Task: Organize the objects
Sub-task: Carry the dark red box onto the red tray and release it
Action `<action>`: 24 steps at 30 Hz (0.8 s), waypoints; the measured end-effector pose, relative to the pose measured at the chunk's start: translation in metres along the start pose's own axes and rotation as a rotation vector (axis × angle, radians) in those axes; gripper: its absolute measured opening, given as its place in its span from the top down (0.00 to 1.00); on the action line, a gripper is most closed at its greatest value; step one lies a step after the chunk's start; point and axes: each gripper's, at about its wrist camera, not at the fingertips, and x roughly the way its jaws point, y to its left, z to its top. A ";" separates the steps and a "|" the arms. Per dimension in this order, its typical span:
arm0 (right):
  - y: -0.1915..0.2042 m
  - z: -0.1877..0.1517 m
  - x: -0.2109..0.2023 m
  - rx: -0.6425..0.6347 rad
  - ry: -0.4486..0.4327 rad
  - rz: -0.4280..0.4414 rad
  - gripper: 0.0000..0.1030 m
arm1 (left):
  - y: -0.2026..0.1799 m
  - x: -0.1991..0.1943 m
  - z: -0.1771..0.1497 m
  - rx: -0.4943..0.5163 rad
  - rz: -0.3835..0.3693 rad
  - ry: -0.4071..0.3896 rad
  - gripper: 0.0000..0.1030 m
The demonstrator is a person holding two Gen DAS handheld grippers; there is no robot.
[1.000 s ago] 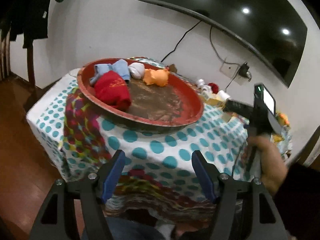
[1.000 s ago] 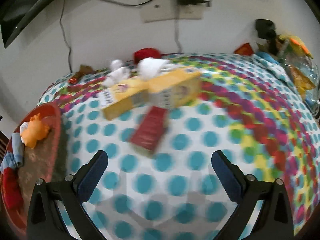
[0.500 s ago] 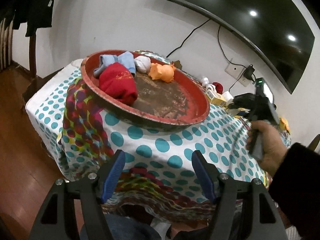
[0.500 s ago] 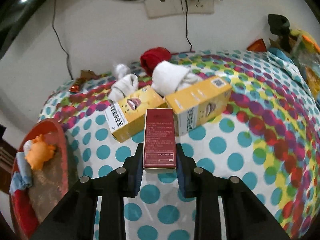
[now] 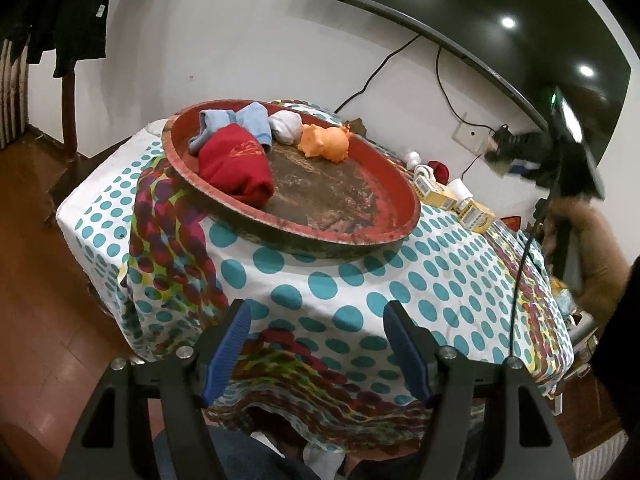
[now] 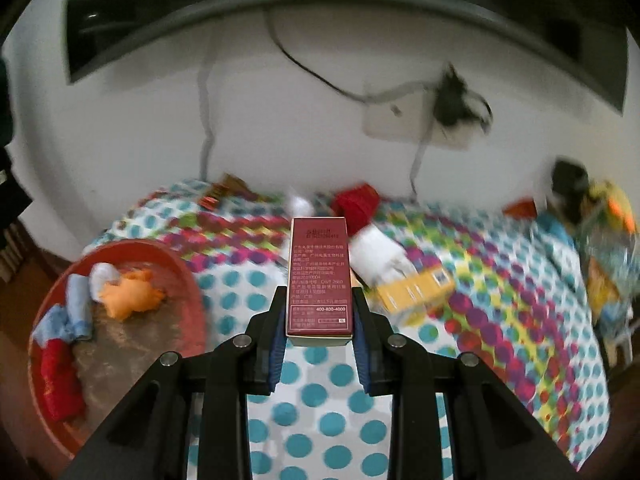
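My right gripper (image 6: 319,300) is shut on a dark red box (image 6: 319,272) and holds it up above the dotted tablecloth (image 6: 332,424). Yellow boxes (image 6: 416,290) lie on the cloth below it, beside a white sock (image 6: 378,254) and a red roll (image 6: 357,202). The round red tray (image 5: 392,196) holds a red cloth (image 5: 236,166), a blue sock (image 5: 252,120), a white sock (image 5: 286,127) and an orange toy (image 5: 326,142). It also shows in the right wrist view (image 6: 188,280). My left gripper (image 5: 318,332) is open and empty at the table's near edge.
A wall socket with a plug (image 6: 452,108) and cables are behind the table. Bags and clutter (image 6: 604,232) sit at the table's right end. The right hand and its gripper body (image 5: 568,160) are raised at the right of the left wrist view.
My right gripper closed on the dark red box and has lifted it off the cloth. The left gripper stayed open and drew slightly closer to the table.
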 end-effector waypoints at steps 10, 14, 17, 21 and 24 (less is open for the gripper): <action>0.063 0.041 -0.071 -0.117 -0.131 0.123 0.74 | -0.001 0.002 -0.001 0.002 0.017 0.008 0.31; 0.085 0.046 -0.081 -0.124 -0.147 0.170 0.74 | -0.001 0.004 -0.001 0.002 0.019 0.014 0.31; 0.104 0.040 -0.078 -0.149 -0.137 0.191 0.74 | 0.000 0.005 -0.001 0.001 0.021 0.022 0.31; 0.130 0.023 -0.066 -0.205 -0.092 0.231 0.74 | 0.003 0.007 0.000 -0.014 0.022 0.029 0.31; 0.151 0.006 -0.054 -0.252 -0.045 0.265 0.74 | 0.006 0.009 0.001 -0.030 0.024 0.036 0.31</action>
